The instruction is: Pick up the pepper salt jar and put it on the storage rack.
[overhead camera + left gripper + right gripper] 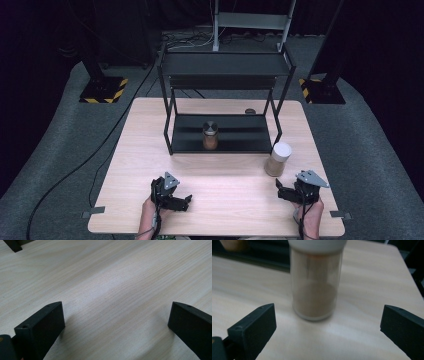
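Right gripper [286, 190] low over the table's [225, 200] near edge, jaws spread wide, nothing between them. White-lidded jar [277, 159] of brown powder stands upright on the bare wood just ahead of those jaws, slightly toward their left, apart from them.

In the right gripper view the jar [315, 290] sits ahead of the fingertips, a little left of the midline: nearer the left finger [253, 327] than the right finger [403, 327]. Long axis vertical, so it crosses the line between the fingers at a right angle, which suits a side grasp on the glass body. Powder fills roughly the lower half; lid cut off by the top of that view.

Left gripper [181, 201] also low over the near edge, well apart from the jar, jaws likewise wide with nothing held. Its own view has bare wood grain between its fingers [42, 330].

Judgement: the right hand is clearly the nearer one; the move turns on a short push straight forward, nudged left to centre the jar in the gap, then closing.

A second jar, dark-lidded [210, 135], stands upright on the lower shelf of the black rack [225, 65] farther ahead, centred, well beyond both grippers. The white-lidded jar sits just off the rack's near right foot.
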The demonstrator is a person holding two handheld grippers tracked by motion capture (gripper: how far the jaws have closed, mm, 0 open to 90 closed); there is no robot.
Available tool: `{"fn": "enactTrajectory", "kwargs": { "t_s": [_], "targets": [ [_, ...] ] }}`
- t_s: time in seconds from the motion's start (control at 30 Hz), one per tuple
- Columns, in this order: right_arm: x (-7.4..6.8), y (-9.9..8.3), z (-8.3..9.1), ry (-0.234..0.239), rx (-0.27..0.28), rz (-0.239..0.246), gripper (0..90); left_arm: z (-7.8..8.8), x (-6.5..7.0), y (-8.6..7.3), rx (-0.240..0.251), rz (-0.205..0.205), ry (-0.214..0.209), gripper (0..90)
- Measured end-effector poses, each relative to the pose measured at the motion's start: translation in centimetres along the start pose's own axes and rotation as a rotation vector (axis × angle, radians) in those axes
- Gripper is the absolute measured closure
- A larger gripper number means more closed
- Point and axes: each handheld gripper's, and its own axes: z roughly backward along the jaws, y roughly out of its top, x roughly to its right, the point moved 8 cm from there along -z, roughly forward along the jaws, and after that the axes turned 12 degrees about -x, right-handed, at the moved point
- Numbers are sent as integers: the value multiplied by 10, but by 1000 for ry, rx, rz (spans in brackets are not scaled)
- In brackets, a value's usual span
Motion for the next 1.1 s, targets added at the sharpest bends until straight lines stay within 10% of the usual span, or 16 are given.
{"fn": "enactTrajectory", "kwargs": {
  "t_s": [0.47, 1.1],
  "targets": [
    [-7, 33, -19, -17, 217, 1, 0, 0, 0, 0, 1, -7, -5, 2],
    [-8, 33, -30, 1, 254, -19, 281, 0, 0, 0, 0, -7, -5, 2]
  ]
}}
